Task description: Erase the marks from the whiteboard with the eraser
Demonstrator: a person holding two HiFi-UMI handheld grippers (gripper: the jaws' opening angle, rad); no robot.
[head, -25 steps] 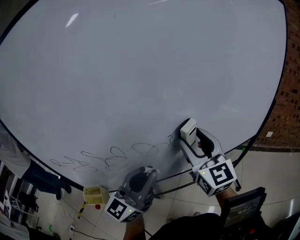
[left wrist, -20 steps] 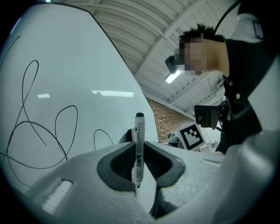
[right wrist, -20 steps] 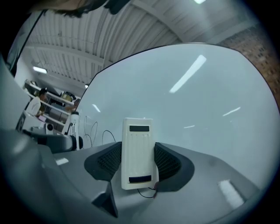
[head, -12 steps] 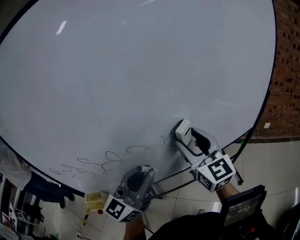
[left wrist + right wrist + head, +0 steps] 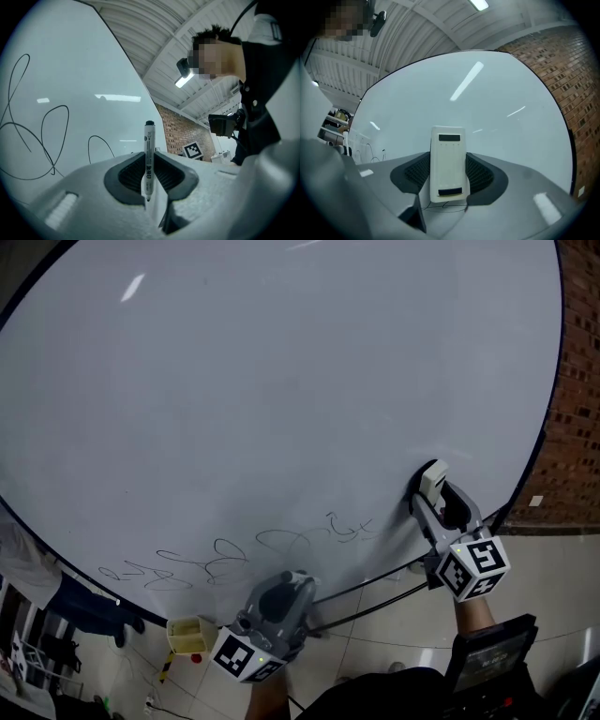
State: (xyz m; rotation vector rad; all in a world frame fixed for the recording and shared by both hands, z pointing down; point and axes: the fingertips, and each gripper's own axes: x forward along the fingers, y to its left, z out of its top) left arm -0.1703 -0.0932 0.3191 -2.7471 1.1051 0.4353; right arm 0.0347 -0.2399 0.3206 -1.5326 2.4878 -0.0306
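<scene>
Clamps the eraser [image 5: 449, 164] in the right gripper [image 5: 433, 488], up at the whiteboard [image 5: 281, 362] near its lower right edge, just right of the scribbled marks [image 5: 225, 559]. Pinches a marker [image 5: 148, 159] upright in the left gripper [image 5: 279, 594]. Shows the marks along the lower edge unerased, so nearly all the wiping looks left to do.

Right gripper [image 5: 449, 176]: jaws closed on the white eraser [image 5: 448, 161].
Whiteboard [image 5: 487, 108]: fills the far view.
Marks [image 5: 370, 151]: far left.
</scene>
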